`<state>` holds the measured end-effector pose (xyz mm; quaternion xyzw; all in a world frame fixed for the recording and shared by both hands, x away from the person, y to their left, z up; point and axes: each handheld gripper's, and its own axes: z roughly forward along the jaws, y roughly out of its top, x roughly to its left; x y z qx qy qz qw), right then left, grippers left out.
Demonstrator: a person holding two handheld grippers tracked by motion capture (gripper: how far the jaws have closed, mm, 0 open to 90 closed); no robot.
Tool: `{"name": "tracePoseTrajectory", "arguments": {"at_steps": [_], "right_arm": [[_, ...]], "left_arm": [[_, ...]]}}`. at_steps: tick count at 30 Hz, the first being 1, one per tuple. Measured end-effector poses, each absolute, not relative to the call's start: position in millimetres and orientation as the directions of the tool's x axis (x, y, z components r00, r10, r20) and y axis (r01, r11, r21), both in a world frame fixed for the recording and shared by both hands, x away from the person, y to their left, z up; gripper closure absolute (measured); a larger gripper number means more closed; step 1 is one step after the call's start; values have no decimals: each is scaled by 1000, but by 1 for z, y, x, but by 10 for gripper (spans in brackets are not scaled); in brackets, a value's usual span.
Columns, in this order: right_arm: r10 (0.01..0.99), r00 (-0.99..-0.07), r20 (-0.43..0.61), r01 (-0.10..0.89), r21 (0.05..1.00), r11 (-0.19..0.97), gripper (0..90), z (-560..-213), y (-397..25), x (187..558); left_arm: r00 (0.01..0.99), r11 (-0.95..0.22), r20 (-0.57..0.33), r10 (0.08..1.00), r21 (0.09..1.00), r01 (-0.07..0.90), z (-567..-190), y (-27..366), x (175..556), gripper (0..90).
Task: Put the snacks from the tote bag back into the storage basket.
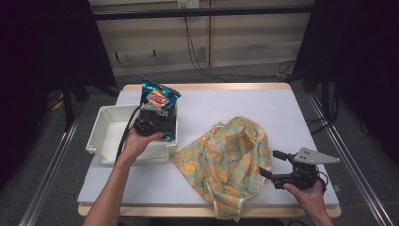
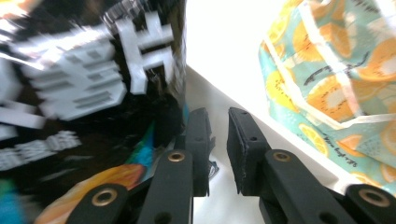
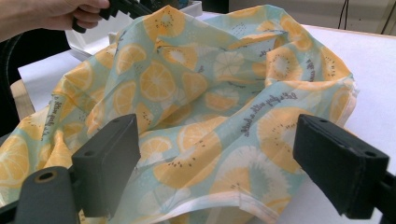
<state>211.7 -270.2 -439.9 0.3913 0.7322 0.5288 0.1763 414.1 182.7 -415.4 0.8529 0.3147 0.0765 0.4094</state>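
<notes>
Chip bag (image 1: 160, 96) stands upright at the far right corner of the white bin (image 1: 106, 129), the left gripper (image 1: 157, 110) pressed against its front; in the left gripper view the jaws sit narrowly parted with the bag beside them, and whether they pinch it I cannot tell. The right gripper (image 1: 273, 164) rests open near the fruit-print cloth bag (image 1: 228, 160) crumpled on the desk (image 1: 226, 101). White covering tops the wood-edged desk; grey floor, trailing cables (image 1: 197, 52), dark curtains and a pale panelled wall surround it.
</notes>
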Motion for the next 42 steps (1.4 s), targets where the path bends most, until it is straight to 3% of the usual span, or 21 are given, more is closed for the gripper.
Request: {"name": "tracePoseTrajectory", "arguments": {"at_steps": [8,11,12,18,22,25,30,37,42], "right_arm": [[761,-629,157,388,912,133,144,-440,-271,212],[762,-628,158,388,912,132,144,-440,-271,211],[763,-626,159,391,911,130,144,-440,-271,211],[760,-630,159,393,909,136,144,-441,-270,213],[759,-631,158,394,909,138,143,-442,-268,215],[759,-633,156,392,909,141,144,-441,-268,214],[761,-630,158,390,911,134,144,-440,-270,212],[764,-626,159,386,914,126,144,-440,-275,211],[764,-625,159,386,914,126,144,-440,-275,211]], "left_arm": [[786,-424,-125,605,785,451,-404,215,402,774],[775,-417,-119,621,787,455,-401,224,403,714],[754,-362,-153,638,805,470,-398,238,406,714],[738,-317,-176,651,821,475,-394,256,414,690],[803,-339,-133,581,857,387,-379,233,410,732],[831,-364,-109,545,863,351,-371,207,411,672],[853,-376,-84,515,872,313,-359,177,418,651],[834,-445,-31,551,835,325,-369,154,430,625],[793,-406,-33,608,846,346,-374,153,437,645]]}}
